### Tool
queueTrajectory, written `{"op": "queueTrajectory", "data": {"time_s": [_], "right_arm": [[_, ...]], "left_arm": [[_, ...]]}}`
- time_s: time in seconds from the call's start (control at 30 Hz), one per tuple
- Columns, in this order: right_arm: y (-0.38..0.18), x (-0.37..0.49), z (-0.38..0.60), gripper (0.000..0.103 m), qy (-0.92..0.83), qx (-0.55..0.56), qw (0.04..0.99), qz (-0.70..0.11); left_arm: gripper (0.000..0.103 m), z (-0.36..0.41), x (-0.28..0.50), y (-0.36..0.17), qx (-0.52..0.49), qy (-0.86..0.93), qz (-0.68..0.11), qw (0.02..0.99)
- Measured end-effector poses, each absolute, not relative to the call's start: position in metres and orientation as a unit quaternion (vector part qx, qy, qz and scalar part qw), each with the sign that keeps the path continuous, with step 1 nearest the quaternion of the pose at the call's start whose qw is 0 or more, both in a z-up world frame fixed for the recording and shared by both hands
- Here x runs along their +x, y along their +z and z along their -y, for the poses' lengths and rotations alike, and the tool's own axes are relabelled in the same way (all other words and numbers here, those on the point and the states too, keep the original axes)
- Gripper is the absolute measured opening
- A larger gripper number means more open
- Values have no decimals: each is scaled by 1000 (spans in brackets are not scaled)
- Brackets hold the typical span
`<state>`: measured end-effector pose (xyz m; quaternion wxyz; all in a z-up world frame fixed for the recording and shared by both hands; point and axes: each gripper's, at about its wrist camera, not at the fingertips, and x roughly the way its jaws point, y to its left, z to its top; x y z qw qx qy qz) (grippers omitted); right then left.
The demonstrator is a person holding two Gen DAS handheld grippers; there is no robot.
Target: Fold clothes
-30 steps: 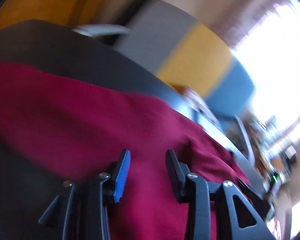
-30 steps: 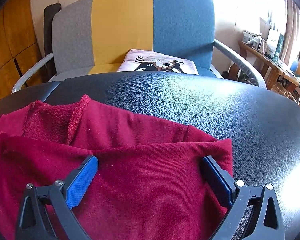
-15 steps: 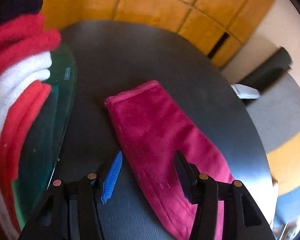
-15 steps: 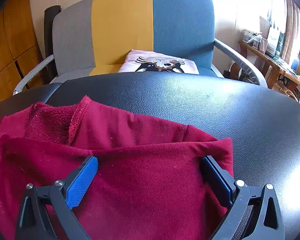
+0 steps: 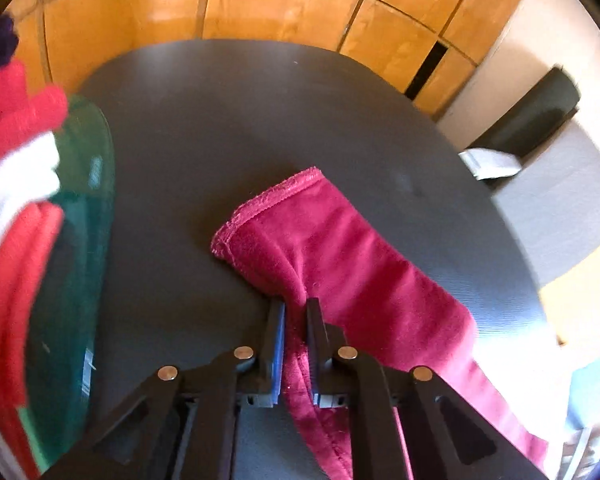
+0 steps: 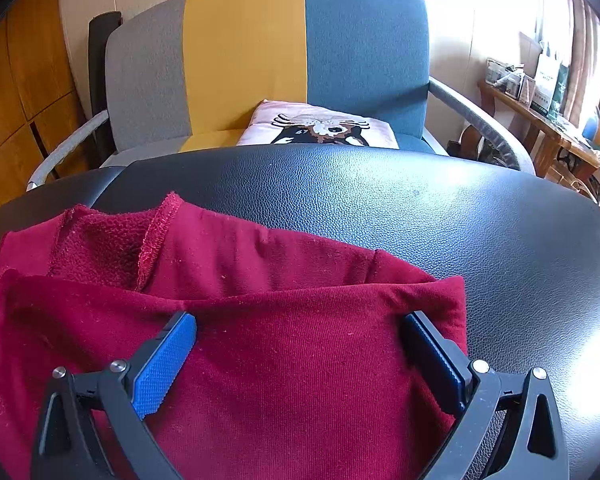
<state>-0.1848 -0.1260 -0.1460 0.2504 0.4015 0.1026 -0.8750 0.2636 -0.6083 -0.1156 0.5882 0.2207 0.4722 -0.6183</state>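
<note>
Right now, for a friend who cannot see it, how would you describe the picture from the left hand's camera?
The left gripper is pinched shut on the edge of a dark red garment that trails across a black table. At the left edge, folded red and white clothes sit on a green glass surface; wooden panelling lies beyond.

1. The left tongs (image 5: 296, 312), gaping over the burgundy garment's body 1 second back, now sit at its sleeve (image 5: 340, 264).
2. Their jaws, wide half a second ago, now pinch the sleeve's edge between the pads.
3. The sleeve fabric bunches into a ridge at the grip where it lay flat on the worktop (image 5: 228, 128).
</note>
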Motion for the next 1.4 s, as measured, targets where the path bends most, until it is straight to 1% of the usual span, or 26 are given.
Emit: {"op": "queueTrajectory", "data": {"time_s": [0.17,0.37,0.53,0.6,0.67,0.73,0.83,0.93,1.0,1.07,1.13,1.17,1.2,1.27,1.4], "right_arm": [[-146,-185,126,103,-875,401,251,-103],[-147,-185,126,103,-875,401,251,-103],[-146,-186,126,103,-875,401,251,-102],[-147,-185,125,103,-875,401,252,-101],[-147,-185,125,103,-875,401,252,-100],[-147,-185,125,103,-875,401,253,-101],[-148,-184,126,103,-874,402,253,-101],[-148,-184,127,103,-874,402,251,-105],[-149,-185,127,103,-874,403,250,-107],[-149,-185,128,103,-874,404,250,-107],[-148,-185,127,103,-873,405,250,-106],[-148,-185,127,103,-873,405,251,-106],[-148,-186,126,103,-872,406,252,-104],[-148,-186,125,103,-871,408,254,-100],[-147,-187,125,103,-868,413,256,-100]], "left_arm": [[9,580,219,-84,200,-699,-450,519],[9,526,133,-54,216,-789,-402,411],[10,470,57,-61,278,-843,-331,321],[15,449,38,-68,301,-854,-302,297],[23,421,29,-72,319,-863,-271,282],[26,396,29,-72,324,-873,-246,269],[26,359,39,-71,325,-888,-192,262],[26,343,45,-84,339,-895,-157,245],[27,344,50,-101,354,-890,-167,234],[26,363,59,-112,357,-876,-227,231],[25,376,79,-122,326,-873,-295,212],[20,379,85,-126,317,-871,-314,206],[19,382,88,-128,309,-869,-329,201],[18,385,93,-131,300,-868,-345,194],[18,384,97,-132,292,-869,-351,190]]}}
